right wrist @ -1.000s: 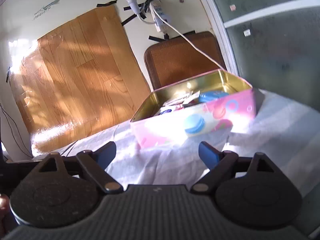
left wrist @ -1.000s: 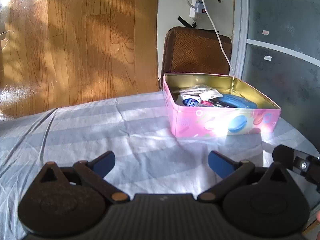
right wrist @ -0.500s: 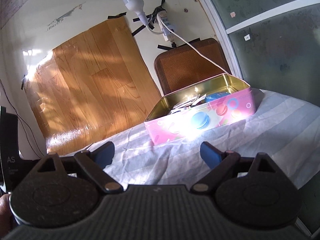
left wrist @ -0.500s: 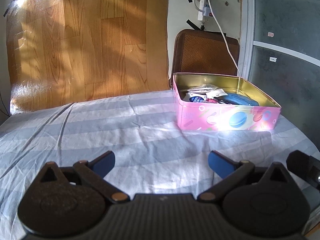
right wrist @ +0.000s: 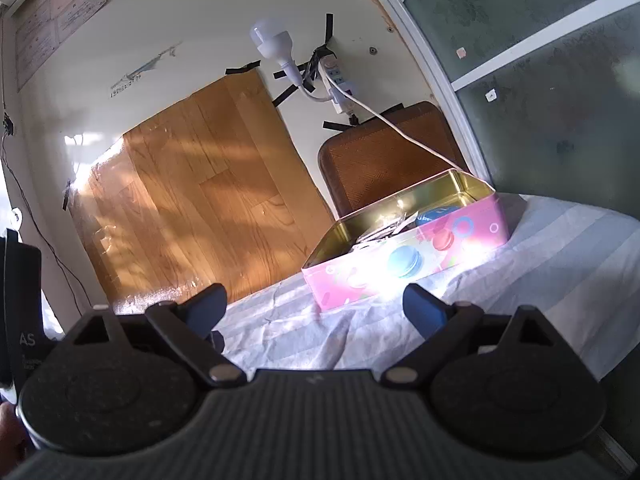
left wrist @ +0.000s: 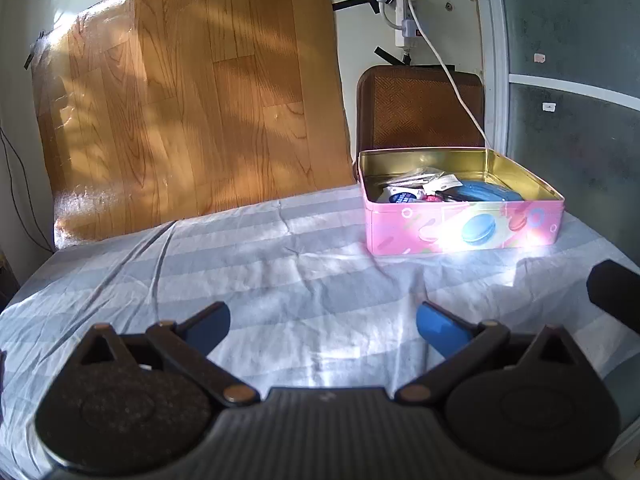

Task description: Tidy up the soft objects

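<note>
While both tools hang back over the striped sheet [left wrist: 248,264], nothing is being held: the left gripper [left wrist: 323,326] has its blue fingers spread wide with only cloth between them, and the right gripper [right wrist: 316,306] is spread just as wide and just as bare. The pink tin [left wrist: 464,232] sits on the far right part of the sheet, lid off, well apart from either tool. Inside it I can make out a blue pouch [left wrist: 486,192] and some pale packets [left wrist: 416,180] heaped toward the left; from the right-hand view only their tops peek over the rim.

No loose item shows on the sheet, so to my eye the sorting is either finished or between picks, and I can't say which.

If more is wanted, the next move would be a reach forward and to the right, over the tin's near wall and down into the heap. The packets look thin and slippery, so a pinch on an edge could slide off.
</note>
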`<state>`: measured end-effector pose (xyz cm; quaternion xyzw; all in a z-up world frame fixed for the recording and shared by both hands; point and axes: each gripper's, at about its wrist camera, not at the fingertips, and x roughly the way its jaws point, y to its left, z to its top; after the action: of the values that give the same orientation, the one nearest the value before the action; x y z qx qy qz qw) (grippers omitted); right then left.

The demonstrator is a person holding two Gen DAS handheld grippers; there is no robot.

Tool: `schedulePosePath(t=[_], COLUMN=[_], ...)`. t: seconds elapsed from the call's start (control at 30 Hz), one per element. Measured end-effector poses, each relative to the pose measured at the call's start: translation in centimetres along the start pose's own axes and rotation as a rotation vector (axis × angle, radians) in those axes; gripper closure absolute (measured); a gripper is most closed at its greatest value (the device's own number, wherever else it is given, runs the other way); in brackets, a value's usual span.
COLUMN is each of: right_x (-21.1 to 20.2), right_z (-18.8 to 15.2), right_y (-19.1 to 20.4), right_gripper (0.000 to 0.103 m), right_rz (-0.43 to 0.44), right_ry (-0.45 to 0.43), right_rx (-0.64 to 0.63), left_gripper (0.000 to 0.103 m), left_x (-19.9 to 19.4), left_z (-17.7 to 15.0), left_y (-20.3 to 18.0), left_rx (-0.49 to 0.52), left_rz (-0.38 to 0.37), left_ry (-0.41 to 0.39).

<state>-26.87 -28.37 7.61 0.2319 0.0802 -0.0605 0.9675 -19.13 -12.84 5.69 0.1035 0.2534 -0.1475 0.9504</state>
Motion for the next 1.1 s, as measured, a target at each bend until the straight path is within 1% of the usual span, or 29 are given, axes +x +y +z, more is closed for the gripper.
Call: schedulePosePath(t=[0.2, 0.6, 1.1], right_x=[-0.1, -0.1, 0.2], right_z=[0.0, -0.2, -0.4], right_y=[0.0, 0.7, 1.2], right_gripper=[0.006, 0.006, 0.006], right_rz=[-0.004, -0.017, -0.026], right_ry=[-0.004, -0.009, -0.003], right_rx=[-0.007, -0.027, -0.028], left_gripper=[0.0, 0.0, 0.0], left_x=[0.5, 0.0, -0.2], left_z=[-0.7, -1.3, -1.8], left_y=[0.1, 0.0, 0.1], left_rx=[-0.007, 0.028, 0.059], left_rz=[-0.012, -0.021, -0.002], left_ry=[0.03, 0.02, 0.019])
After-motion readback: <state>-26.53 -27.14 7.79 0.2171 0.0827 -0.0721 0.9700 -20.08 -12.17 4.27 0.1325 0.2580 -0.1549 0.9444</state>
